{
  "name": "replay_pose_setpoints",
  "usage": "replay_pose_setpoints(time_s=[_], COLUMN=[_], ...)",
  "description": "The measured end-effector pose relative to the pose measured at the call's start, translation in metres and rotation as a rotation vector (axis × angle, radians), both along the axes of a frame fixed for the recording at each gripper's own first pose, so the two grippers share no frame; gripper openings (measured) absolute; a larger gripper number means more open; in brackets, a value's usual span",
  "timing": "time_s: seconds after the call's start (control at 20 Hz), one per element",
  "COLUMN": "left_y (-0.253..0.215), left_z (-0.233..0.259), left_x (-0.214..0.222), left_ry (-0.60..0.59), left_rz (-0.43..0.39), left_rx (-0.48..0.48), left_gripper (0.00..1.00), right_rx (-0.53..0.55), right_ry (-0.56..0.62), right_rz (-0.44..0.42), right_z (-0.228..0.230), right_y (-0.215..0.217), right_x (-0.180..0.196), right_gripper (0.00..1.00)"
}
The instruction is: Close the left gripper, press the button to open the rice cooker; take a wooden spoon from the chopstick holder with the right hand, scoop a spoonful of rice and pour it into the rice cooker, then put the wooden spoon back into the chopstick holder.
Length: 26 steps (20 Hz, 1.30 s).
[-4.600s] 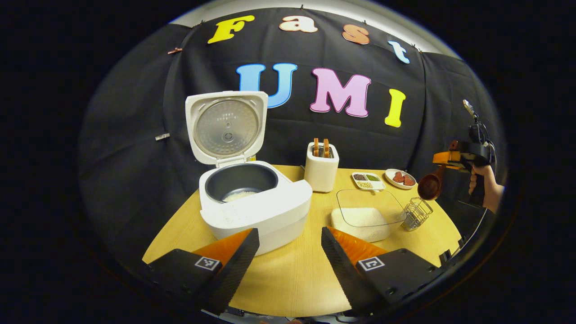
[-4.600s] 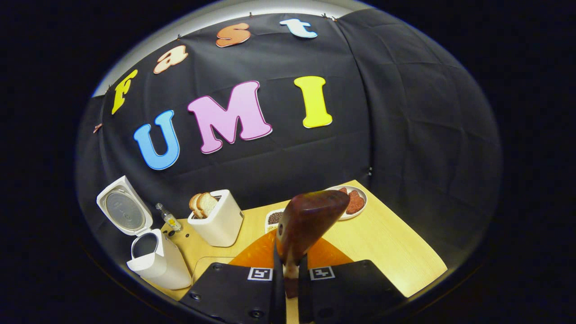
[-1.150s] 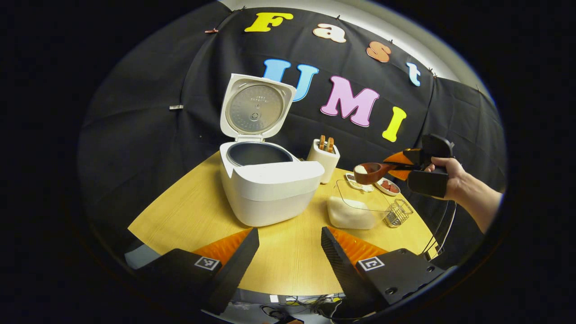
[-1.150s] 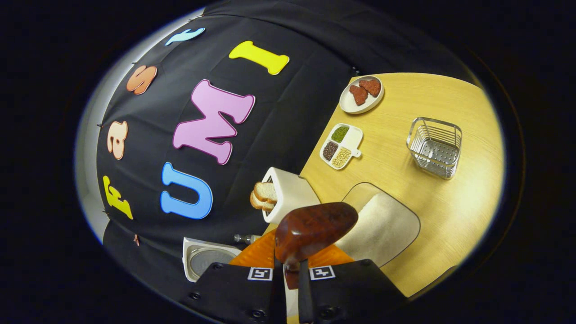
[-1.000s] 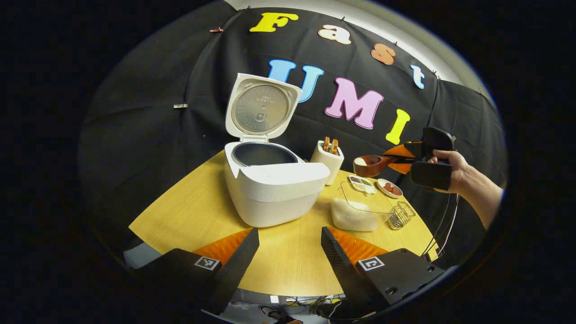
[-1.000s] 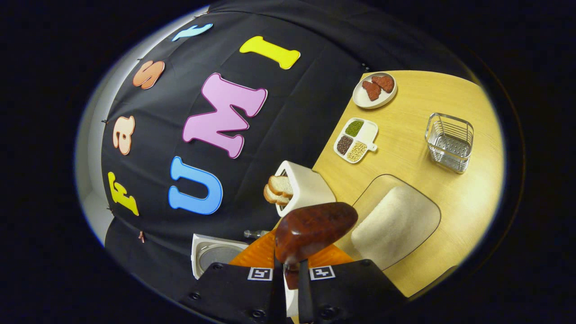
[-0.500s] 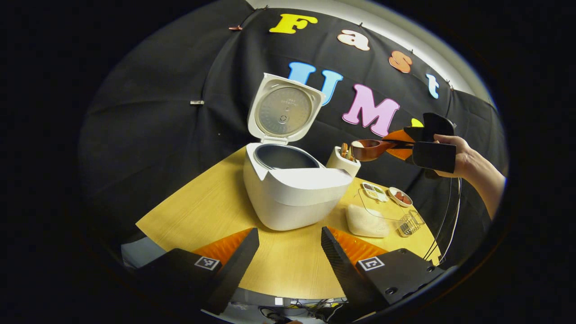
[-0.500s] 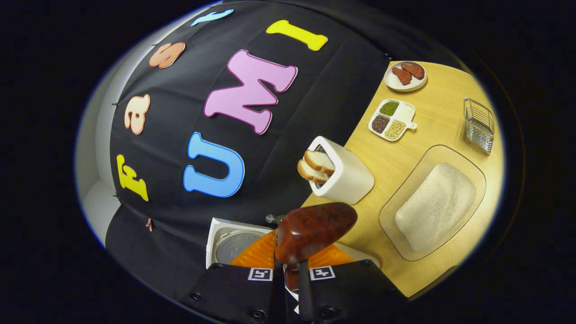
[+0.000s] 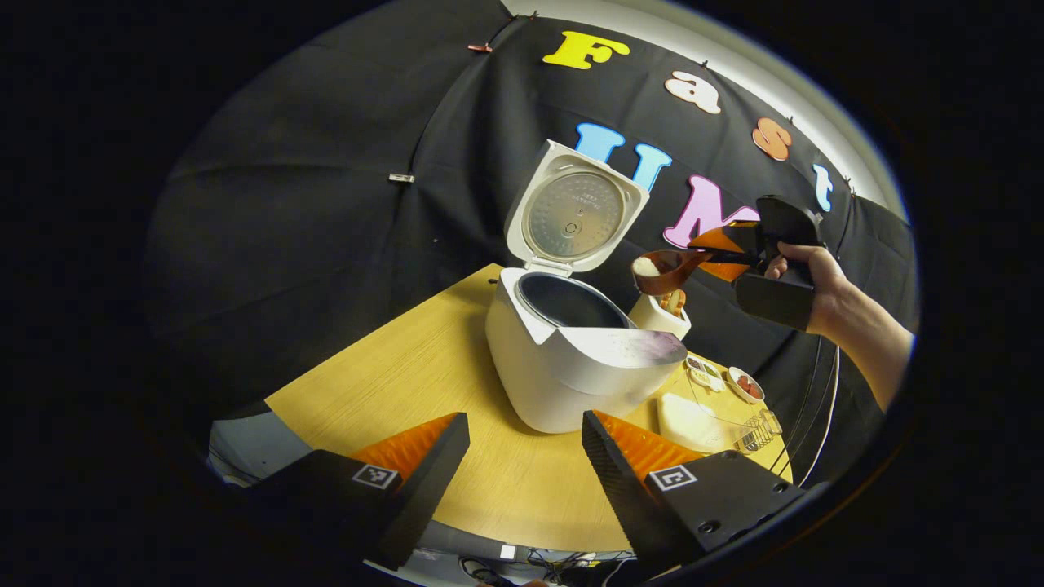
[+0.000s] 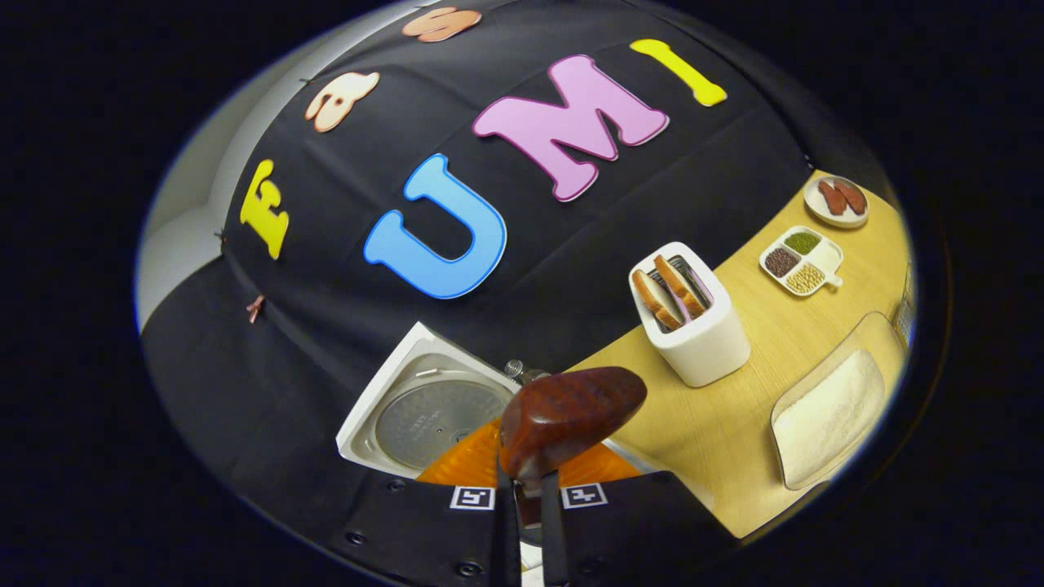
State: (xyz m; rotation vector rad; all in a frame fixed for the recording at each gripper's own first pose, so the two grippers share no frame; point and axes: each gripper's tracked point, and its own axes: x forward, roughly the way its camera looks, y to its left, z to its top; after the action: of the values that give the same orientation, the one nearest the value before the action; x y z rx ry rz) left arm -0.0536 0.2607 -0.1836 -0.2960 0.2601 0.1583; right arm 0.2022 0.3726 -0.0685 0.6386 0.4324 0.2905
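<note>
Left gripper view has the rice cooker [image 9: 571,359] standing on the wooden worktop [image 9: 408,383], lid up, dark inner pot exposed; at its 2 o'clock, raised above the rim, the right hand-held gripper [image 9: 734,254] clamps both fingers on the handle of the wooden spoon [image 9: 662,271], whose bowl carries a small white heap of rice and hangs beside the pot mouth rather than over it; the left hand-held gripper [image 9: 522,465] sits low in front with its jaws spread wide, holding nothing.

Right gripper view looks past the spoon's rounded back [image 10: 571,420] to the raised lid [image 10: 424,412] at 9 o'clock, the toaster [image 10: 693,326] with bread slices at 2 o'clock, and the glass dish of rice [image 10: 828,412] at 3 o'clock.

Risk, as I judge it: tipping the spoon too soon would drop grains on the cooker's front shell or the worktop, since the bowl looks short of the opening; the narrow hold on the handle could let the spoon twist as it rolls, spilling sideways; a swing too far back could knock the upright lid; the toaster stands near the spoon's path.
</note>
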Motion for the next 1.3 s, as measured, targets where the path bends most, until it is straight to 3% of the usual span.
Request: replay_pose_setpoints(time_s=[0.15, 0.45, 0.5, 0.55, 0.95, 1.0, 1.05, 1.3], left_y=[0.014, 0.006, 0.003, 0.0, -0.016, -0.016, -0.016, -0.017], left_z=[0.009, 0.004, 0.002, 0.001, 0.0, 0.0, 0.001, -0.002], left_x=[0.003, 0.008, 0.009, 0.01, 0.008, 0.008, 0.008, 0.005], left_ry=[-0.022, 0.004, 0.008, 0.01, 0.021, 0.019, 0.016, 0.018], left_rz=[0.015, -0.002, -0.004, -0.008, -0.026, -0.024, -0.022, -0.01], left_rx=[0.068, 0.085, 0.085, 0.084, 0.096, 0.098, 0.1, 0.093], left_gripper=[0.96, 0.96, 0.96, 0.96, 0.96, 0.96, 0.96, 0.96], right_rx=[-0.139, -0.431, -0.458, -0.479, -0.546, -0.552, -0.557, -0.625], right_ry=[-0.08, -0.263, -0.284, -0.3, -0.389, -0.4, -0.417, -0.497], right_rz=[0.071, 0.246, 0.278, 0.306, 0.423, 0.431, 0.441, 0.535], right_z=[-0.008, -0.029, -0.032, -0.038, -0.048, -0.048, -0.046, -0.05], right_y=[0.028, 0.067, 0.072, 0.077, 0.088, 0.088, 0.089, 0.103], right_x=[0.003, -0.005, -0.009, -0.01, -0.025, -0.027, -0.03, -0.048], right_gripper=[0.14, 0.14, 0.1, 0.14, 0.14, 0.1, 0.15, 0.14])
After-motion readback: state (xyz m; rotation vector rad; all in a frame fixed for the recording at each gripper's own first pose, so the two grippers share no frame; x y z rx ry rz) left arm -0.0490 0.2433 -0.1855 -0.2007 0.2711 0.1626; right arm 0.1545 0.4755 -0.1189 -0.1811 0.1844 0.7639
